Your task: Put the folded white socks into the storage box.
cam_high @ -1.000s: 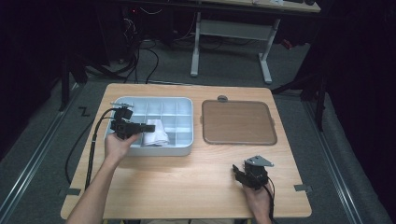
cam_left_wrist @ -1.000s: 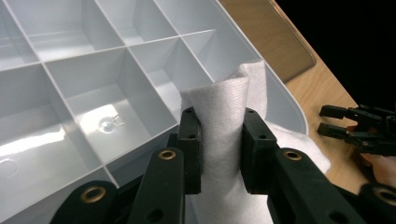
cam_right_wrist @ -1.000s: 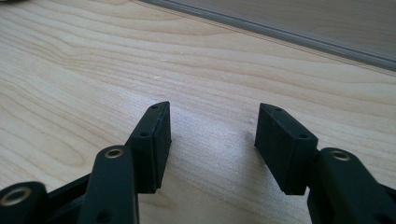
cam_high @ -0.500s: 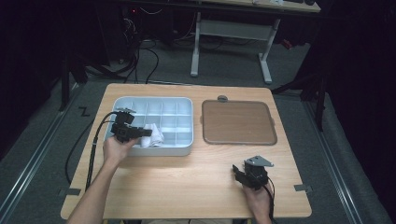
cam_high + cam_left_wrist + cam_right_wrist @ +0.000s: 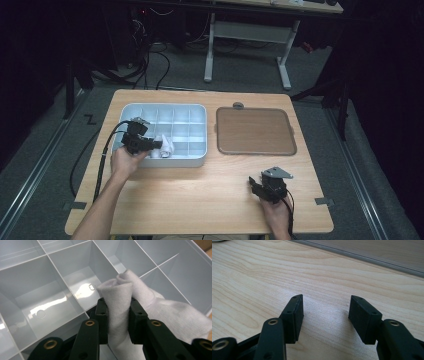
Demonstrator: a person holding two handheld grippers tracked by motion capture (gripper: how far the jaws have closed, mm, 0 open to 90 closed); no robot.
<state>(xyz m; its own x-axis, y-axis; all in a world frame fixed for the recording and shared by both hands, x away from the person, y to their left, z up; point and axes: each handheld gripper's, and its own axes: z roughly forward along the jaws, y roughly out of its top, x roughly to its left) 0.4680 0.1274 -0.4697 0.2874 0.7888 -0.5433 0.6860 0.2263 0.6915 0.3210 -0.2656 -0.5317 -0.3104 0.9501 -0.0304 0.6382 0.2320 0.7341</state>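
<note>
Left hand-held gripper point(image 5: 152, 144): positioned over the near-left part of the grey compartment tray point(image 5: 200, 110), held by the person's left hand point(image 5: 124, 161). In the left gripper view its two black pads are clamped on a bunched white cloth point(image 5: 120, 307); the cloth stands up between the pads in a rolled fold and spreads out to the right behind them. In the high view the cloth point(image 5: 164, 146) sits in the near row of compartments, just left of the tray's middle, touching the dividers there. The compartments around it show bare, glossy floors.

Right hand-held gripper point(image 5: 256, 183): held by the right hand point(image 5: 276, 212) at the near-right part of the wooden bench point(image 5: 200, 195), well apart from the tray. In the right gripper view its jaws stand apart with nothing between them, and bare wood grain shows in the gap. A grey three-cornered plate sits on top of it.

Brown lid-like flat panel point(image 5: 255, 131): lies on the bench just right of the tray, not touching it, with its edge showing at the far side of the right gripper view.

A black cable point(image 5: 102, 160) trails from the left hand-held gripper toward the near-left bench edge.
</note>
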